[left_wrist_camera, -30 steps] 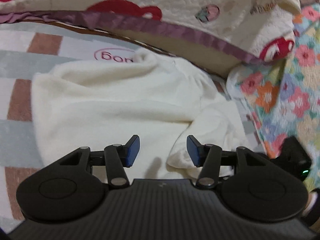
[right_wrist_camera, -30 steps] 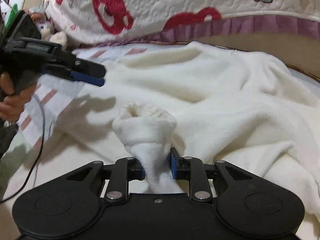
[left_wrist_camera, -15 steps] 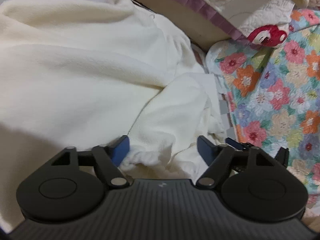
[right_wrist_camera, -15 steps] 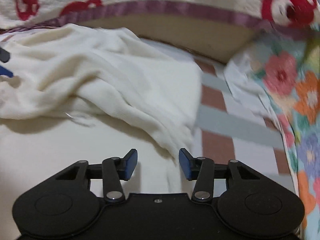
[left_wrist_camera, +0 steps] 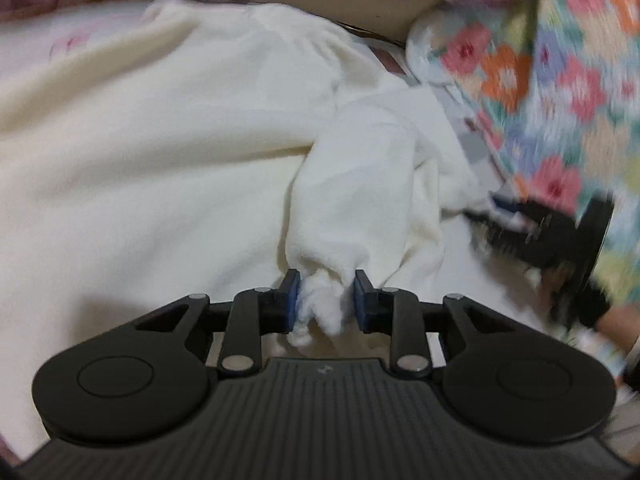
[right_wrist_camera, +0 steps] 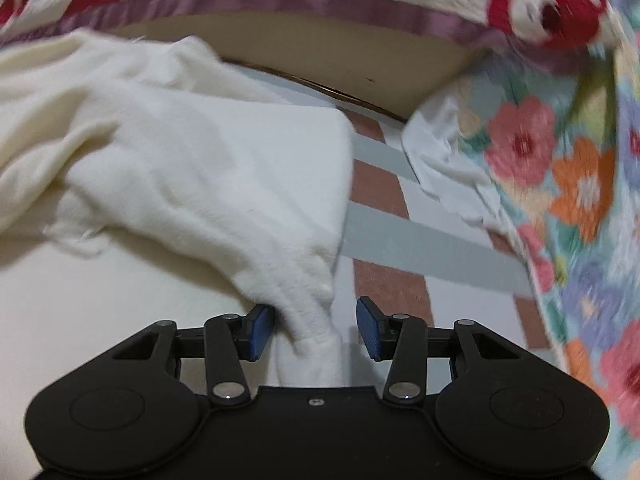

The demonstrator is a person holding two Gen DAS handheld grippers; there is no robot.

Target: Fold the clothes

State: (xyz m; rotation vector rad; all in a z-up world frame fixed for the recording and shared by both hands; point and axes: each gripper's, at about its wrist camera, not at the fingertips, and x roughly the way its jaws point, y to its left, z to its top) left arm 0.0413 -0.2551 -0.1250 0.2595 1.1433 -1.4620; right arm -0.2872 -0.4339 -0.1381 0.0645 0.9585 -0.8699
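Two grippers work on one cream fleece garment (left_wrist_camera: 152, 152), which lies spread on a striped mat (right_wrist_camera: 384, 240) with brown and grey bands. Behind the garment runs a quilted cover with a purple hem (right_wrist_camera: 280, 0) and red prints, and on the right side of the garment there is a flowered fabric (right_wrist_camera: 580, 184).

Near the front edge of the garment, the left gripper (left_wrist_camera: 326, 300) has its jaws closing, and a bunched end of a sleeve-like roll (left_wrist_camera: 352, 184) is between the blue pads. The cloth fills the narrow gap and both pads touch it, so the end is pinched.

At the right edge of the garment, the right gripper (right_wrist_camera: 316, 328) also has its jaws closing, but they stand wider. A hanging corner of the garment (right_wrist_camera: 308, 320) passes between the pads; it touches the left pad, while the right pad is apart from it, so the cloth is not yet clamped.
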